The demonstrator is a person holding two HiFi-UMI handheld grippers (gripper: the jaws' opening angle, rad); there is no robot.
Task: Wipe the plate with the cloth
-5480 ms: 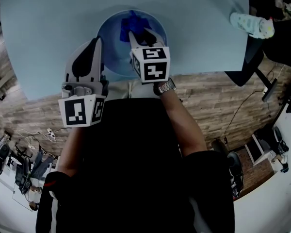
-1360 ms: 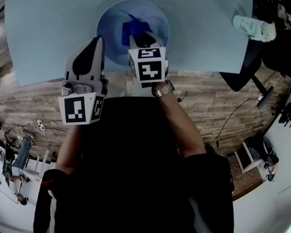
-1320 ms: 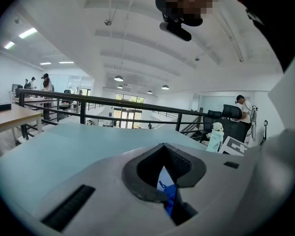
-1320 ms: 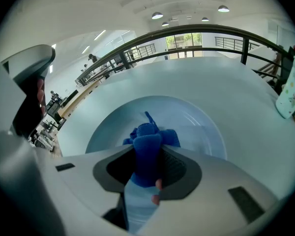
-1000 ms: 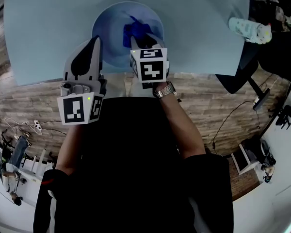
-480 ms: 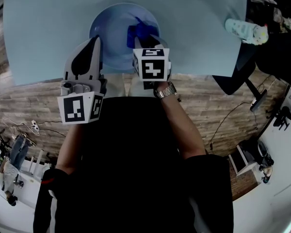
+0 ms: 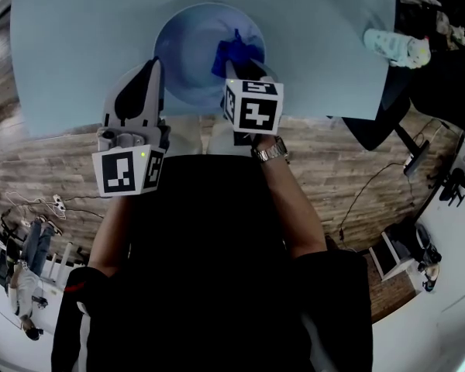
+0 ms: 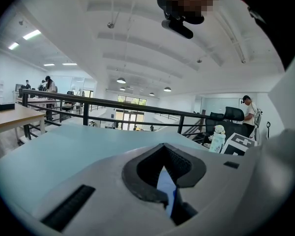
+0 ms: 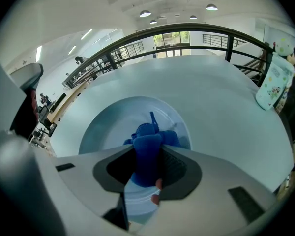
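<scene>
Here the right claw (image 9: pixel 150 167) is clenched on the blue cloth (image 9: pixel 147 146). It holds the cloth against the right side of the plate (image 9: pixel 103 127), which sits at the near edge of the table (image 9: pixel 226 92). The left claw (image 8: pixel 166 178) is closed on a thin pale-blue sliver. This looks like the plate's near left rim, where that claw sits in the head view.
</scene>
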